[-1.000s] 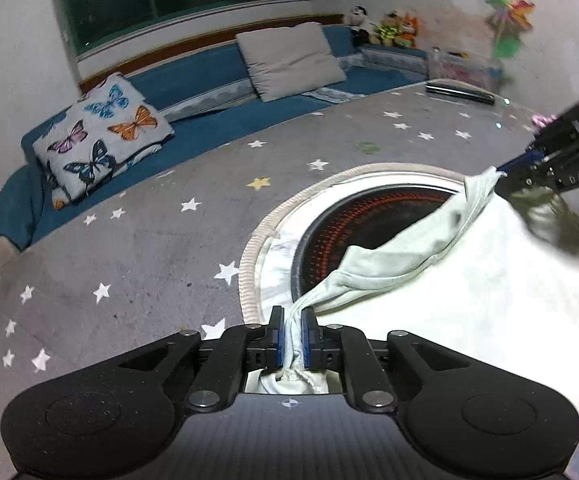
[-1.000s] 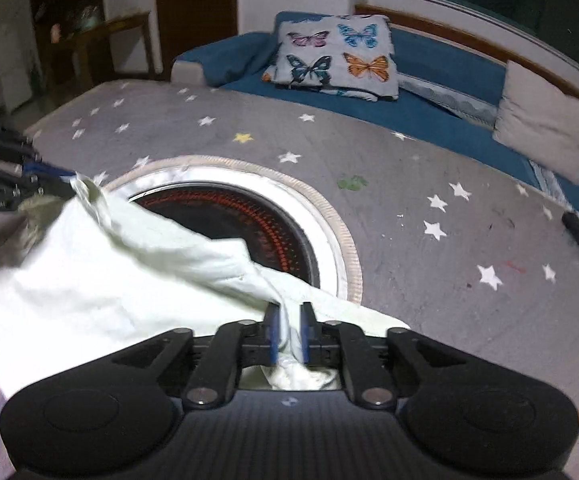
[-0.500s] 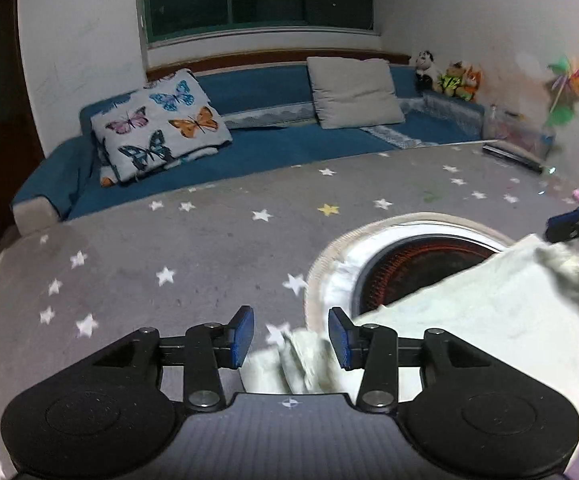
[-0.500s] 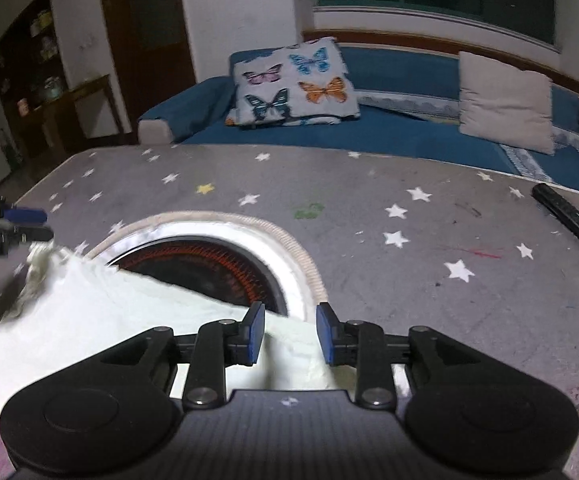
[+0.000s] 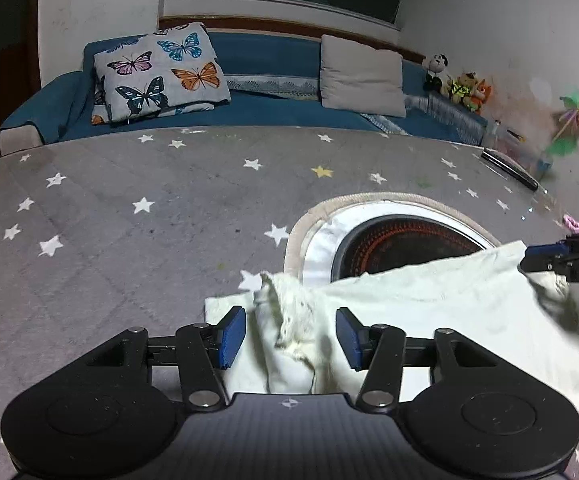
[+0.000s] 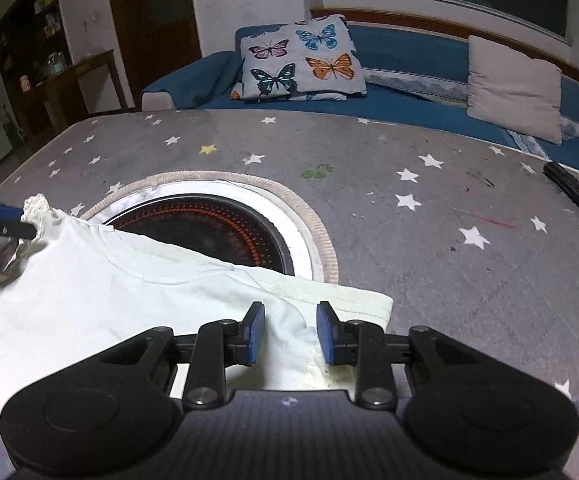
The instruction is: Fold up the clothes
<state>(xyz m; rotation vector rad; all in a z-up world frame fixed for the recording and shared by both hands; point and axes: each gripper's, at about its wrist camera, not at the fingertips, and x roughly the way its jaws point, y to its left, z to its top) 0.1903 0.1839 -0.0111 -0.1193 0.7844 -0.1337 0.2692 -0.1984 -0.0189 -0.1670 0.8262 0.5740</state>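
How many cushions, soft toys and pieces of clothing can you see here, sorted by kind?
Cushions: 2, a butterfly cushion and a plain grey cushion.
Soft toys: 3, in a row on the ledge.
Pieces of clothing: 1, a pale garment lying on the star-patterned table.
Total: 6.

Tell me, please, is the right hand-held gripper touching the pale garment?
Cannot tell. In the right wrist view, the right hand-held gripper is open over the pale garment; whether its pads rest on it is unclear.
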